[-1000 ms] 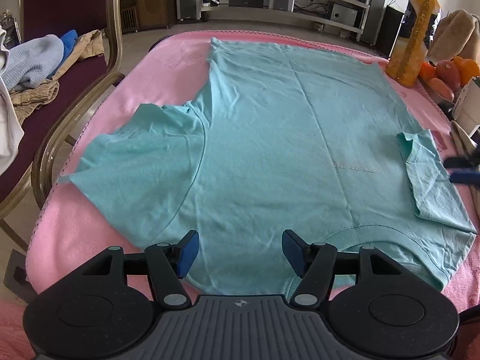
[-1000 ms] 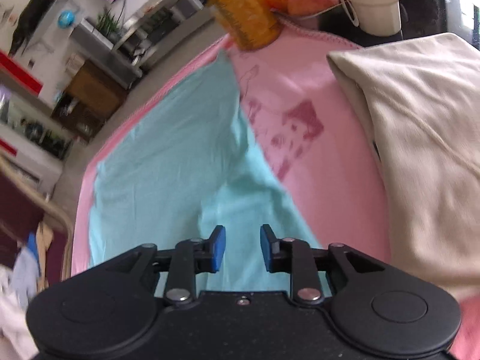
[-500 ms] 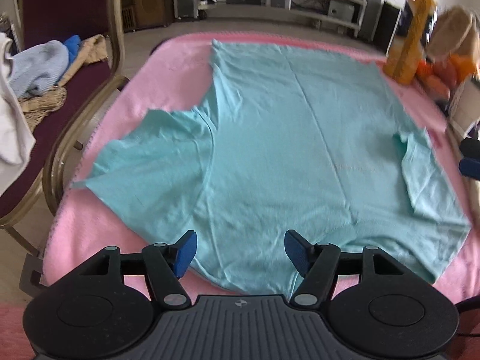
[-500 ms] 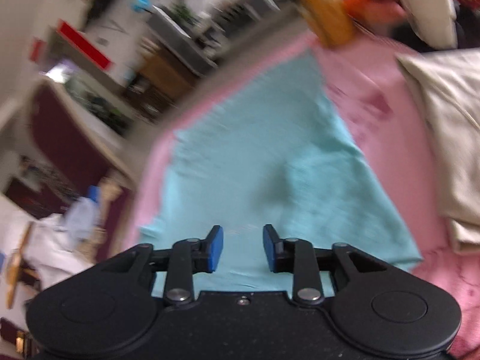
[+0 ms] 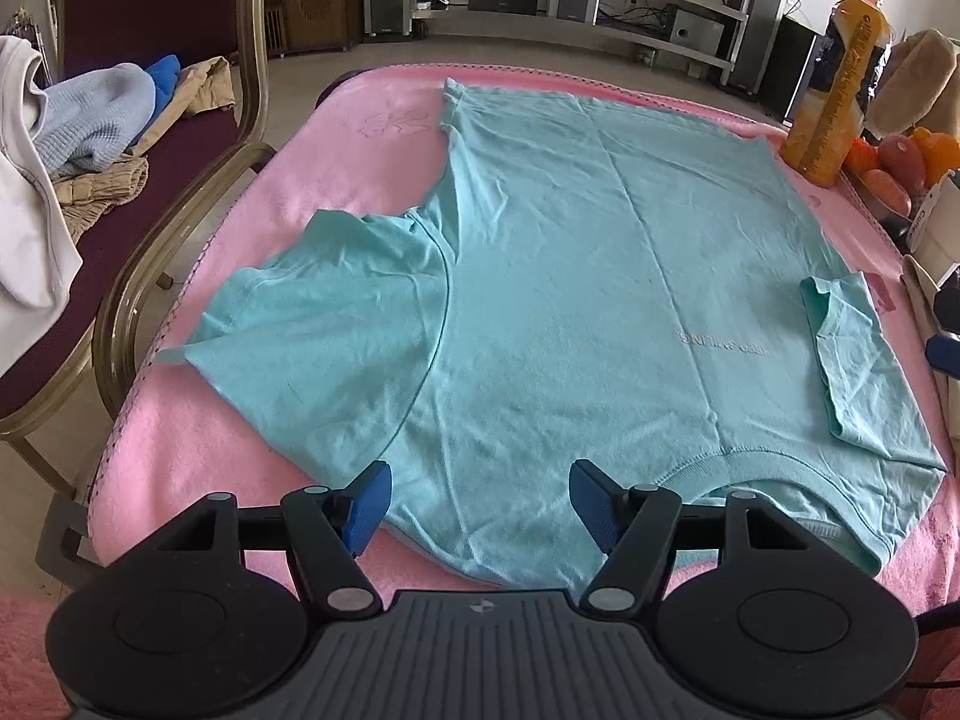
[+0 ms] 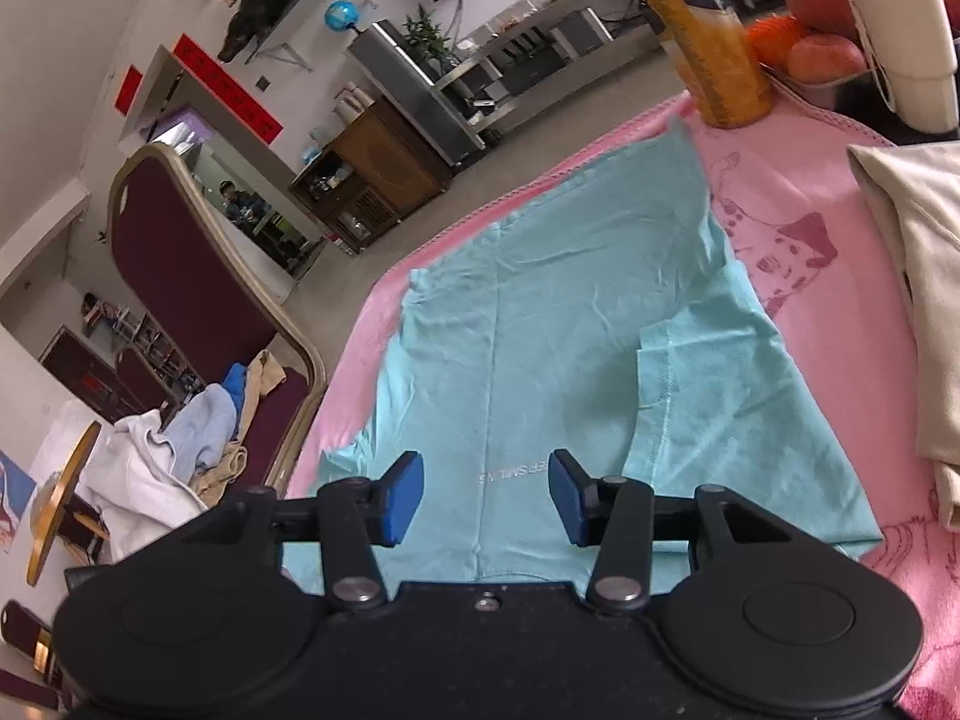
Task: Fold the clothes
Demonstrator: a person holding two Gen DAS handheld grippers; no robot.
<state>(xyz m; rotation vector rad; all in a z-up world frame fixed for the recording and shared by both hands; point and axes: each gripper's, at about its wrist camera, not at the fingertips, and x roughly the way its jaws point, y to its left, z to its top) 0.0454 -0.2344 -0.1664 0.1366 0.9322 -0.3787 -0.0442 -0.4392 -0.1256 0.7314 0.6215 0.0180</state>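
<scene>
A teal T-shirt (image 5: 576, 276) lies flat on a pink blanket (image 5: 360, 150), collar toward me. Its left sleeve (image 5: 324, 324) is spread out; its right sleeve (image 5: 852, 360) is folded inward over the body. My left gripper (image 5: 480, 501) hovers open above the shoulder by the collar, with nothing between its blue pads. In the right wrist view the same T-shirt (image 6: 540, 360) shows with the folded sleeve (image 6: 708, 396). My right gripper (image 6: 486, 495) hangs above the chest print; its jaws are opening and hold nothing.
An orange juice bottle (image 5: 840, 78) and fruit (image 5: 900, 162) stand at the far right corner. A folded beige garment (image 6: 912, 312) lies on the blanket's right side beside a white cup (image 6: 900, 42). A maroon chair (image 5: 120, 138) piled with clothes stands to the left.
The right gripper has risen and rolled from over the sleeve edge to above the chest, its jaws spreading wider. The left gripper has barely shifted.
</scene>
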